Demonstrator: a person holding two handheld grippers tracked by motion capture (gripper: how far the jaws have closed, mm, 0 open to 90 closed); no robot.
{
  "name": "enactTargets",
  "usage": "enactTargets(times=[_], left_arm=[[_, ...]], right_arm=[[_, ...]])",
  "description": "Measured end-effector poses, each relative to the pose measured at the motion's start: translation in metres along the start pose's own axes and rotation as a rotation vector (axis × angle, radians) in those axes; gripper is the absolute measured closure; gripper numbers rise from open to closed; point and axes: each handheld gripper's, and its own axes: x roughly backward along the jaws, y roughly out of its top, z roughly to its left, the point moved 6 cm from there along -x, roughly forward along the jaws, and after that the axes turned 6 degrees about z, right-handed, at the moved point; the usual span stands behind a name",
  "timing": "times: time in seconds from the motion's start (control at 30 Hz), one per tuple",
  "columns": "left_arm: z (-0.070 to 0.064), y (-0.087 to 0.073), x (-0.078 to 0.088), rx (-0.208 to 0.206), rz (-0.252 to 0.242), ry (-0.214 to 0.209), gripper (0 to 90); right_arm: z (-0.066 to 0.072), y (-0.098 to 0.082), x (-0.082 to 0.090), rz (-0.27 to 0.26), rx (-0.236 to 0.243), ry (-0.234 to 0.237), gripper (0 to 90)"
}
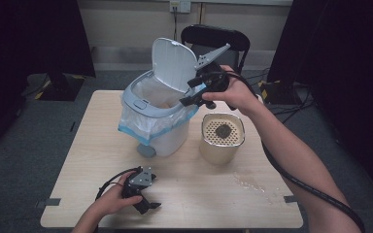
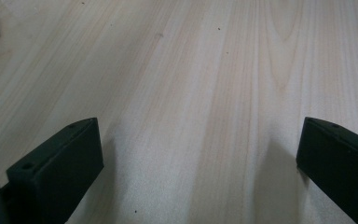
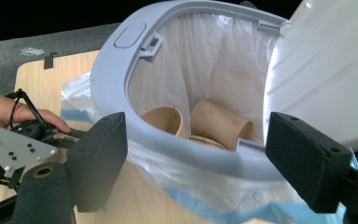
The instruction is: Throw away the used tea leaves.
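Here, bin (image 1: 158, 114): on the table (image 1: 213, 204) at 11 o'clock, lid up, liner bag holding paper cups (image 3: 221, 123).
Right gripper (image 1: 194, 94): at the bin's rim, jaws apart, grasping nothing.
Left gripper (image 1: 143, 206): resting at 7 o'clock, released, empty.
Advice: likely the lid needs closing; push from behind its top edge, avoiding the bag.

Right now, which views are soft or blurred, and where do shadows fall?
High view: sharp, evenly lit, dark surroundings. Left gripper view: black pads blurred, casting soft shadows up the wooden table. Right gripper view: near pads soft, paper cups in the bin liner clear.
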Motion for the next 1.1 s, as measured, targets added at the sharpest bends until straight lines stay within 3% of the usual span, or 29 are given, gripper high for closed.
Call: enactTargets(times=[0.6,1.1], left_arm=[[0.000,0.000,0.000,0.000,0.001,0.000,0.0],[0.000,0.000,0.000,0.001,0.001,0.000,0.0]], right_arm=[[-0.015,-0.021,0.004,0.023,-0.028,-0.035,20.6],[-0.031,-0.020,-0.001,0.024,-0.045,-0.049,20.9]])
